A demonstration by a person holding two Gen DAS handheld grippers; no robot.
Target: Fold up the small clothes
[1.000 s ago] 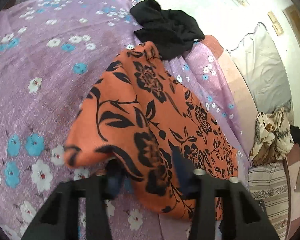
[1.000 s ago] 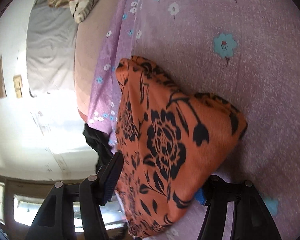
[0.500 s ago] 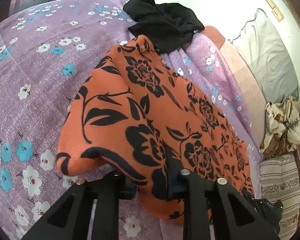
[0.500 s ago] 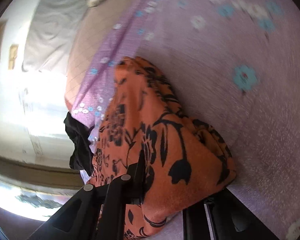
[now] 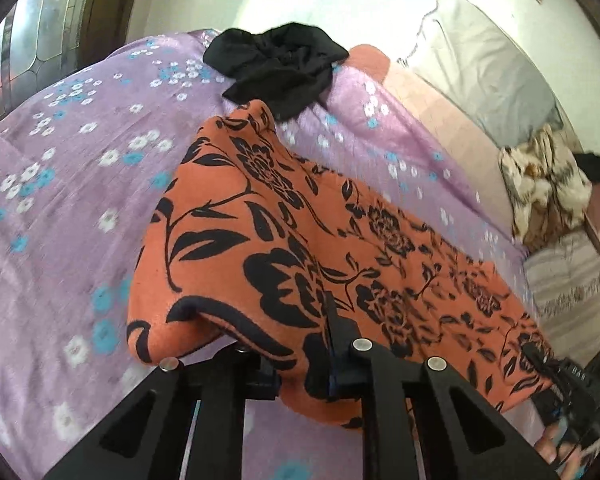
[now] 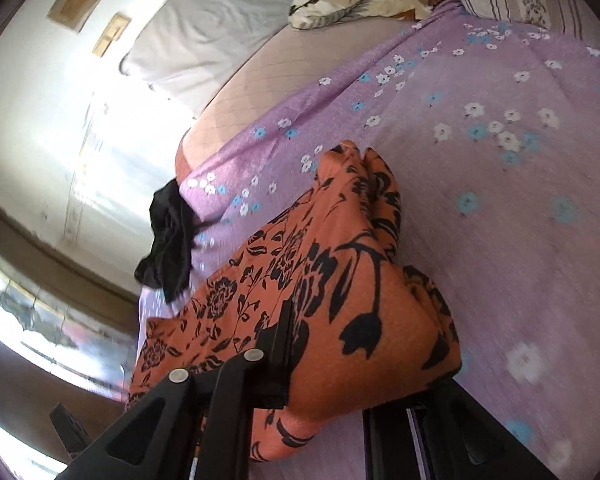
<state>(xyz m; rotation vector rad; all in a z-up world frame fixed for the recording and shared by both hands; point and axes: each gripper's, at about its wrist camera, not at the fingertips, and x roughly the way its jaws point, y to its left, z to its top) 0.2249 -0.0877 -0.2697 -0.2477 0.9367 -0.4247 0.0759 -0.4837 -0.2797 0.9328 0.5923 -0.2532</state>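
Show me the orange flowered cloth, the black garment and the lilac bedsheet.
orange flowered cloth [image 5: 284, 216], left wrist view, on its upper printed face.
black garment [image 5: 280, 60], left wrist view, middle of the crumpled heap.
lilac bedsheet [image 6: 520, 208], right wrist view, bare stretch right of the cloth.

Floral garment [image 5: 300, 248] on the bedspread [image 5: 60, 208], black clothing [image 5: 280, 68] just behind it

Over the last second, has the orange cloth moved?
Yes. In the left wrist view the orange cloth has lifted off the purple sheet, its far end drawn slightly back from the black garment, with both grippers clamped on it.
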